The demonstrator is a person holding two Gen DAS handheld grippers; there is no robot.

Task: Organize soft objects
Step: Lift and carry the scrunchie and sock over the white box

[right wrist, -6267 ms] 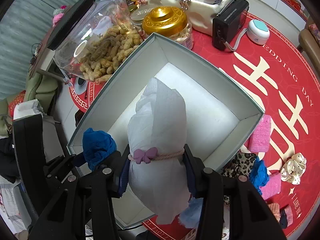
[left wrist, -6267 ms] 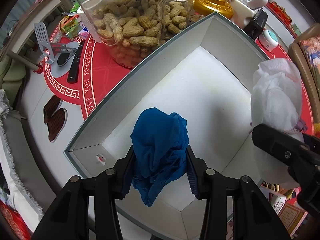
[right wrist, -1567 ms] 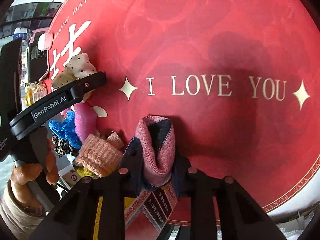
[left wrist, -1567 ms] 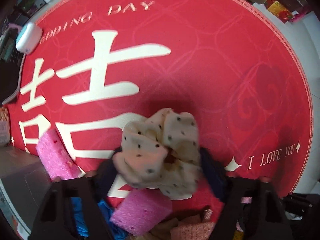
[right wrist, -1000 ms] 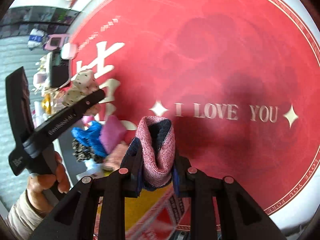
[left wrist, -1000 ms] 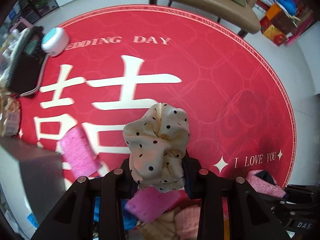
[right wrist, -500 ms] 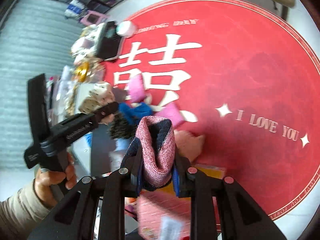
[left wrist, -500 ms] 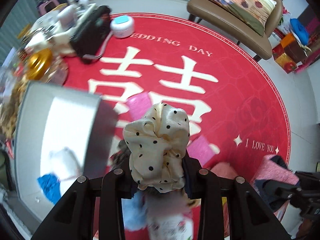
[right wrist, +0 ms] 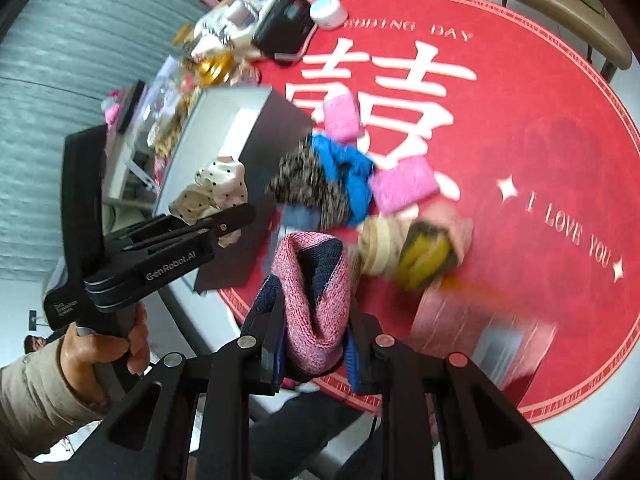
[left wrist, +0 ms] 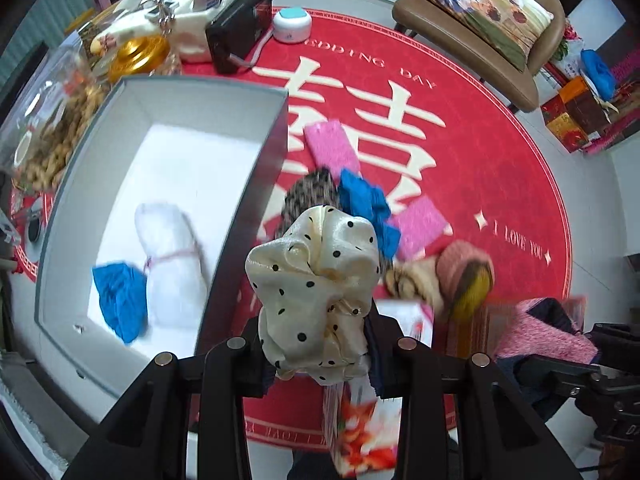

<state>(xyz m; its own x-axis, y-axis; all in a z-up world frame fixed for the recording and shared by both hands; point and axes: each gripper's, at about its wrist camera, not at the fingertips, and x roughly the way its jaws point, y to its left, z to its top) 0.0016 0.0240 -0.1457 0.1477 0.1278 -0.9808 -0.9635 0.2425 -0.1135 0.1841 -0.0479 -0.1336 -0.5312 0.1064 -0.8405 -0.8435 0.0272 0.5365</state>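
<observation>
My left gripper (left wrist: 320,354) is shut on a cream polka-dot scrunchie (left wrist: 314,280), held in the air beside the right wall of the open grey box (left wrist: 264,160). Inside the box lie a white tied bundle (left wrist: 170,268) and a blue cloth (left wrist: 118,296). My right gripper (right wrist: 314,354) is shut on a pink and navy knitted piece (right wrist: 310,296), raised over the near edge of the red round mat (right wrist: 560,140). In the right wrist view the left gripper (right wrist: 208,220) with the scrunchie (right wrist: 212,192) shows at the left, held by a hand (right wrist: 104,352).
On the mat lie two pink sponges (left wrist: 330,146) (left wrist: 420,226), a blue cloth (left wrist: 366,204), a leopard-print cloth (left wrist: 306,196) and a blurred pile of knitted pieces (left wrist: 448,276). A peanut jar (left wrist: 52,128), gold lid (left wrist: 138,54), black case (left wrist: 240,34) and brown chair (left wrist: 480,28) stand behind.
Both grippers have risen and swung left toward the box with their loads held. The box and what lies in it now fill the left of the left wrist view.
</observation>
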